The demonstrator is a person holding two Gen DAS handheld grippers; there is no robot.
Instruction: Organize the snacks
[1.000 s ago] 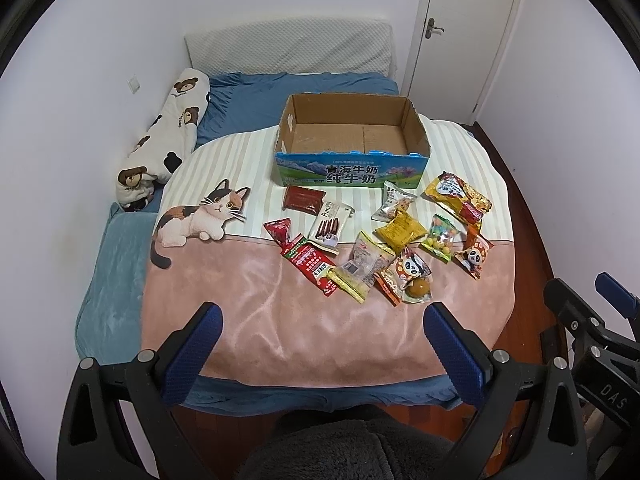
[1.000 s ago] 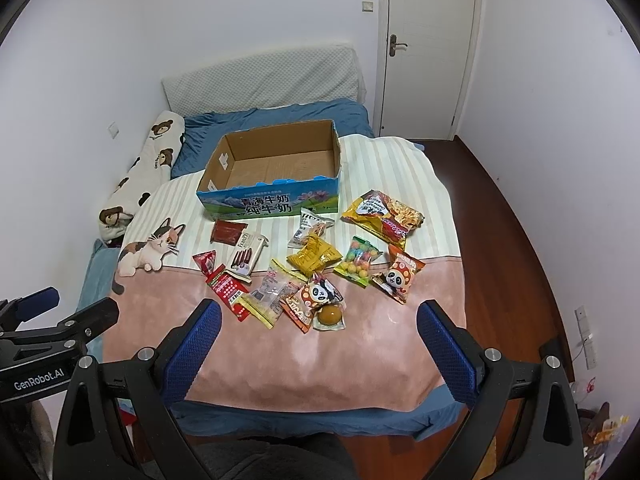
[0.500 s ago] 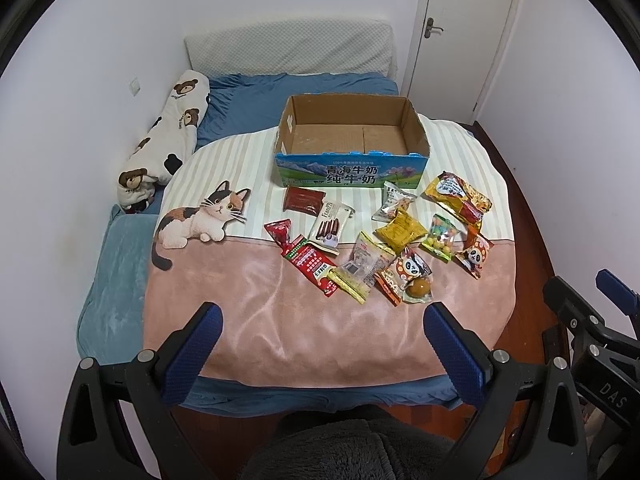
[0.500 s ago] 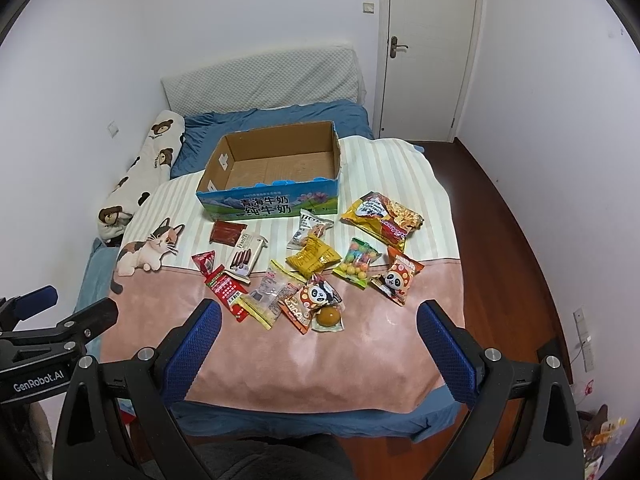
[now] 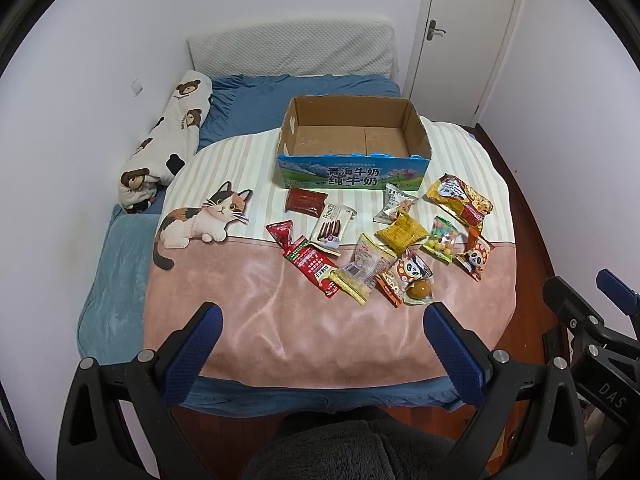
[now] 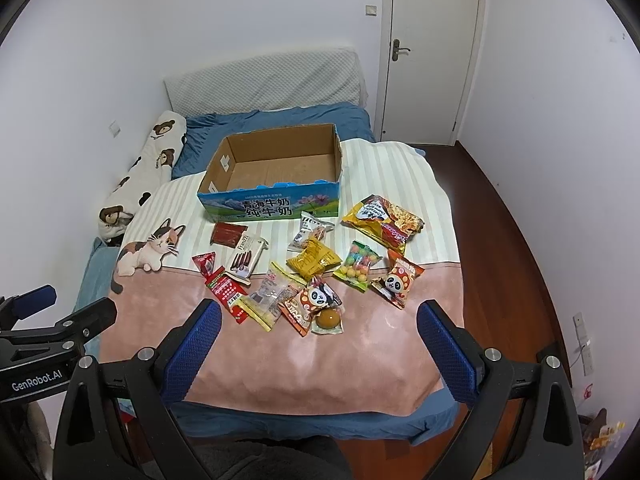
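Note:
An empty open cardboard box with a blue printed front stands on the bed; it also shows in the right wrist view. Several snack packets lie in front of it: a long red pack, a Franzzi biscuit pack, a yellow pack, a large orange-yellow bag, panda packs. My left gripper is open and empty, held back over the bed's near edge. My right gripper is open and empty too, well short of the snacks.
A blanket with a cat picture covers the bed. A bear-print bolster lies along the left wall. A white door is at the back right. Dark wood floor runs along the bed's right side.

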